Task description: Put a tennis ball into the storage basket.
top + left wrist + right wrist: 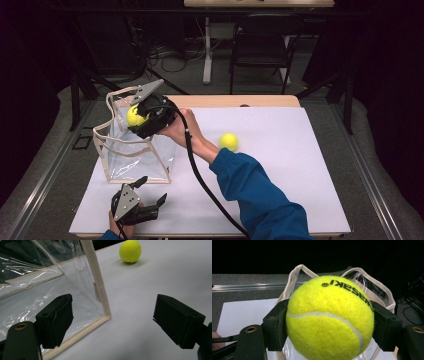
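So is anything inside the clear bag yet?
Nothing visible through the clear bag walls. The right gripper holds a tennis ball above its opening, and a second ball lies on the white mat. The gripper hides part of the bag's top.

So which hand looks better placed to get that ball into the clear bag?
The right. Its gripper already clamps a tennis ball just above the open top of the clear bag. The left gripper sits open and empty on the table near the bag's front corner, away from the other ball.
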Demonstrator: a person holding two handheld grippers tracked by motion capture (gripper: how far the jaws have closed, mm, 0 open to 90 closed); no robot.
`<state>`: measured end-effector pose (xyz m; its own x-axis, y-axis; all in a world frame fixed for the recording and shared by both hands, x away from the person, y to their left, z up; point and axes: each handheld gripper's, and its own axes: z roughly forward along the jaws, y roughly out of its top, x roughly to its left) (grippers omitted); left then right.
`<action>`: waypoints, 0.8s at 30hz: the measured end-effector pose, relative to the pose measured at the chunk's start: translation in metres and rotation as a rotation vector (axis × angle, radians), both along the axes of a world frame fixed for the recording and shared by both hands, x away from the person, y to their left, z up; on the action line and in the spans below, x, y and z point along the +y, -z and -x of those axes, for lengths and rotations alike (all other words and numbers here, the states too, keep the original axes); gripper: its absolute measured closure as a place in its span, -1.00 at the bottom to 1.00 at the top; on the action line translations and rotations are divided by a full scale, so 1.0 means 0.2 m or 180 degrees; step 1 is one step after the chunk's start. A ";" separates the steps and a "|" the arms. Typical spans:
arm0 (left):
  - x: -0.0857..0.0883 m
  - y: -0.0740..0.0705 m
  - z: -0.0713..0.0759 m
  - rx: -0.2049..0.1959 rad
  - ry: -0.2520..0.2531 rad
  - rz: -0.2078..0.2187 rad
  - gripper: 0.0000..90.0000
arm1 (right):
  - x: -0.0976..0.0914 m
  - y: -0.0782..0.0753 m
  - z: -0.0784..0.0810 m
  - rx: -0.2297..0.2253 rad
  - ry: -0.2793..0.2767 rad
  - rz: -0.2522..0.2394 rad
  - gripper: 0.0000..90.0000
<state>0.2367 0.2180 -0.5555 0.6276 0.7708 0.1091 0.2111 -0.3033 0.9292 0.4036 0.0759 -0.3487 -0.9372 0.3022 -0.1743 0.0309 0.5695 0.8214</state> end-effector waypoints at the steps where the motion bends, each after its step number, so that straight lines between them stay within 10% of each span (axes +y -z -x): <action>1: 0.00 0.00 0.00 0.0000 0.0001 0.0000 -0.64 | 0.00 0.00 0.00 0.0015 -0.0001 0.0006 -0.42; 24: 0.00 0.00 0.00 0.0004 0.0014 -0.0012 -0.64 | 0.04 0.08 -0.03 0.0305 0.0033 0.0174 -0.45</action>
